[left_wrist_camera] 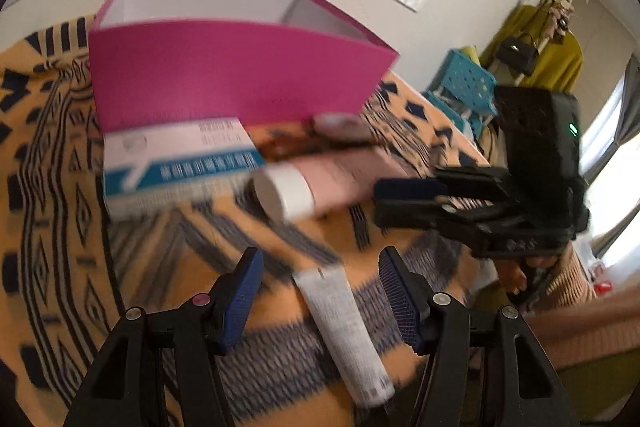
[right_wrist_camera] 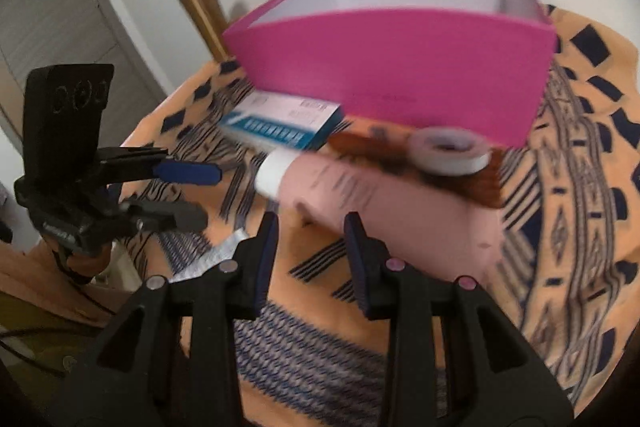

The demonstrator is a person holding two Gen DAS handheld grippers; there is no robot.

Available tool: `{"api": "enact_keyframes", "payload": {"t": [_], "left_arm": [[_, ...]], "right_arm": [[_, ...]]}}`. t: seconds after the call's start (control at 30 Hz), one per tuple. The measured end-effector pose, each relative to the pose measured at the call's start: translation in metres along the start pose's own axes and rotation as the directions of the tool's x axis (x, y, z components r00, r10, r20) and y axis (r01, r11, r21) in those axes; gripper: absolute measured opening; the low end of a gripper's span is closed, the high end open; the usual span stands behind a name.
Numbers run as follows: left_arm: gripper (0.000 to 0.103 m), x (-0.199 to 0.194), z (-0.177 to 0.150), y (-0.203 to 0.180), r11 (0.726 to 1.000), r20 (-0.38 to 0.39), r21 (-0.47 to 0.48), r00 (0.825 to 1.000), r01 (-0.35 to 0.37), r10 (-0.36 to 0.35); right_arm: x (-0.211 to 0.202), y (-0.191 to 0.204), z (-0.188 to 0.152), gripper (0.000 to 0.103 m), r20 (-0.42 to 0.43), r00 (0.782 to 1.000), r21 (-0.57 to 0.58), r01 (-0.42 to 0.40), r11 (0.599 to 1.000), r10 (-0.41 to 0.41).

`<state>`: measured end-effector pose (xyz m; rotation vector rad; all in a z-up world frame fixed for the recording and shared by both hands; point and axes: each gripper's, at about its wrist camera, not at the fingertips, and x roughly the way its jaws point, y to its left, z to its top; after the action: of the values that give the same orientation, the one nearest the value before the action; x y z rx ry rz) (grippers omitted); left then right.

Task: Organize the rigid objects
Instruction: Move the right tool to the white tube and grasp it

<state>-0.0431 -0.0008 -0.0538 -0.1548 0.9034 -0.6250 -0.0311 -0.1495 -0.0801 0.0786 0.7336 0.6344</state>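
Nearest the left gripper [left_wrist_camera: 320,301], a white tube [left_wrist_camera: 346,331] lies on the patterned cloth [left_wrist_camera: 48,227] between its parted, empty jaws. The right gripper [right_wrist_camera: 312,259] is also empty, jaws apart, beside a pink tube [right_wrist_camera: 384,207]. This looks like the reach-in step; next, each pair must close squarely on a tube. Beyond lie one blue-and-white carton [left_wrist_camera: 176,163], one tape roll [right_wrist_camera: 450,151] and, blurred, perhaps a brown brush [right_wrist_camera: 420,163]. Farthest stands one open pink box [left_wrist_camera: 236,75], apparently empty.

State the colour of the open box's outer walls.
Bright pink, white inside; clearest in the right wrist view.
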Motion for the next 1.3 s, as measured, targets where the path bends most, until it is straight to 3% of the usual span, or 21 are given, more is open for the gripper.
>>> {"api": "enact_keyframes", "payload": {"t": [0.13, 0.33, 0.47, 0.77, 1.03, 1.3], "left_arm": [[0.062, -0.004, -0.026, -0.014, 1.0, -0.041, 0.002, 0.999, 0.027, -0.027], [0.061, -0.005, -0.053, -0.028, 0.997, -0.093, 0.056, 0.994, -0.058, 0.063], [0.059, -0.008, -0.058, -0.03, 0.988, -0.083, 0.086, 0.988, -0.127, 0.134], [0.056, -0.028, -0.048, 0.007, 0.971, -0.032, 0.013, 0.97, -0.239, 0.24], [0.055, -0.028, -0.051, 0.019, 0.972, -0.035, -0.055, 0.974, -0.228, 0.226], [0.045, -0.018, -0.048, 0.011, 0.977, -0.041, -0.06, 0.979, -0.204, 0.201]], "right_arm": [[0.01, 0.006, -0.006, 0.036, -0.011, 1.0, 0.007, -0.024, 1.0, 0.024], [0.018, 0.018, -0.012, 0.036, -0.02, 0.999, -0.011, -0.047, 0.999, 0.046], [0.023, 0.021, -0.016, 0.036, -0.029, 0.999, -0.013, -0.042, 0.999, 0.042], [0.029, 0.025, -0.021, 0.036, -0.042, 0.998, -0.008, -0.054, 0.999, 0.053], [0.023, 0.03, -0.029, 0.036, -0.037, 0.998, 0.018, -0.04, 0.999, 0.041], [0.019, 0.04, -0.035, 0.036, -0.04, 0.999, 0.009, -0.029, 1.0, 0.03]]}}
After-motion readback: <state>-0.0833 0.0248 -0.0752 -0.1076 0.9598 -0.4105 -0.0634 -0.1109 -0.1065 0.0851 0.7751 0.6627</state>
